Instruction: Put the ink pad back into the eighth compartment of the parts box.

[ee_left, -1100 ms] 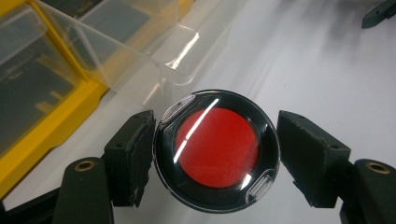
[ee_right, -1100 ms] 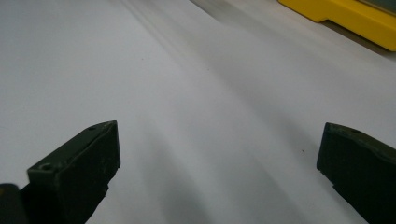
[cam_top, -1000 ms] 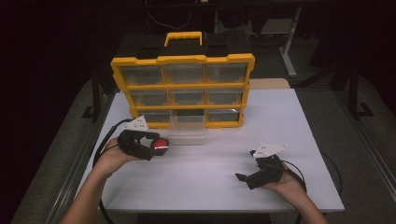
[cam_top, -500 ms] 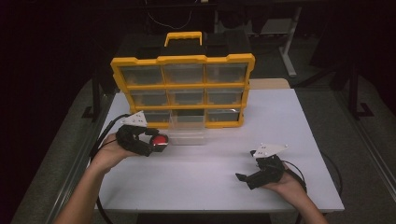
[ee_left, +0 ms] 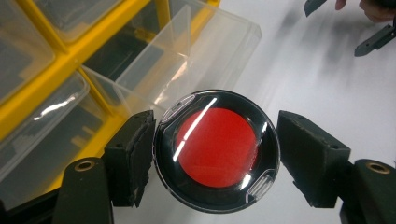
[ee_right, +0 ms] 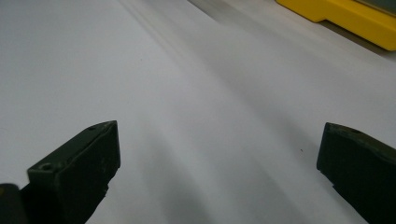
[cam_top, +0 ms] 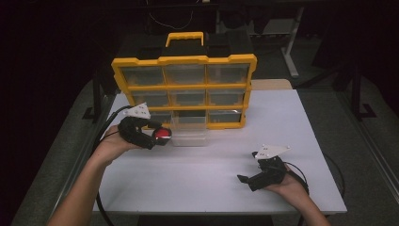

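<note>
Two matte black jaws of your left gripper [ee_left: 217, 154] flank a glossy round red-centred disc [ee_left: 216, 150], one touching, one slightly apart, above a clear plastic drawer [cam_top: 189, 133]. Your right gripper [ee_right: 219, 172] gapes over the smooth white table [cam_top: 291, 117].

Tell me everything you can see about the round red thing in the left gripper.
The round case is a flat disc with a glossy black rim, a red centre and a clear, shiny cover that catches streaks of light; two small clear tabs sit on its rim. It looks like plastic. It sits between the jaws of the left gripper, one jaw against its edge, the other seemingly a little off it. In the high view it is beside the pulled-out clear drawer of the yellow organizer, above the white table.
</note>
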The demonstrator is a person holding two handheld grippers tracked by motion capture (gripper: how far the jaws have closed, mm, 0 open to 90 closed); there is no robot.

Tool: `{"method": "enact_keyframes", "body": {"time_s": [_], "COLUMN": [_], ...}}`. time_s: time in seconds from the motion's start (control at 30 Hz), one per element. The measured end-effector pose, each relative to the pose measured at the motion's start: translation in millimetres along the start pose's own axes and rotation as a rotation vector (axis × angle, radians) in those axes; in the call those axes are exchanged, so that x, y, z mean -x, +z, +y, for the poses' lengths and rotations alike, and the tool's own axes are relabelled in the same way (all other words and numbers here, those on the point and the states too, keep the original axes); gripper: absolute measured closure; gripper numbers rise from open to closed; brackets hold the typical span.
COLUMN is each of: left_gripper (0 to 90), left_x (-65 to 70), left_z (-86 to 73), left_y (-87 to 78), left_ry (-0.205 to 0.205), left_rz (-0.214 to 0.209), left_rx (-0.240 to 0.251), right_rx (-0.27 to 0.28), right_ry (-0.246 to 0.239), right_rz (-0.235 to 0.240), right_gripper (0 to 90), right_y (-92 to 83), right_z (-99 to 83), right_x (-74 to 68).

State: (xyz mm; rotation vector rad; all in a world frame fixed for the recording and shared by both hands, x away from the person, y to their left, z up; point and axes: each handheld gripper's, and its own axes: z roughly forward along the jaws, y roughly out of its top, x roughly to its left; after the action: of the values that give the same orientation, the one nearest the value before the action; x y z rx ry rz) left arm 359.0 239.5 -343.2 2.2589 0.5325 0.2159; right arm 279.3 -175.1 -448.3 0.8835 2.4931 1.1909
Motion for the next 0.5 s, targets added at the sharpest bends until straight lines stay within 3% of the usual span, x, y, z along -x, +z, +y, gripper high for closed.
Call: {"method": "enact_keyframes", "body": {"time_s": [0.5], "left_gripper": [29.4], "left_x": [-2.3], "left_z": [22.1], "left_y": [7.1], "left_ry": [0.026], "left_rz": [0.000], "left_rx": [-0.005], "right_rx": [0.003], "right_ry": [0.006], "right_rz": [0.002], "right_gripper": [0.0], "right_y": [-0.3], "right_z": [-0.1], "right_x": [0.2]}}
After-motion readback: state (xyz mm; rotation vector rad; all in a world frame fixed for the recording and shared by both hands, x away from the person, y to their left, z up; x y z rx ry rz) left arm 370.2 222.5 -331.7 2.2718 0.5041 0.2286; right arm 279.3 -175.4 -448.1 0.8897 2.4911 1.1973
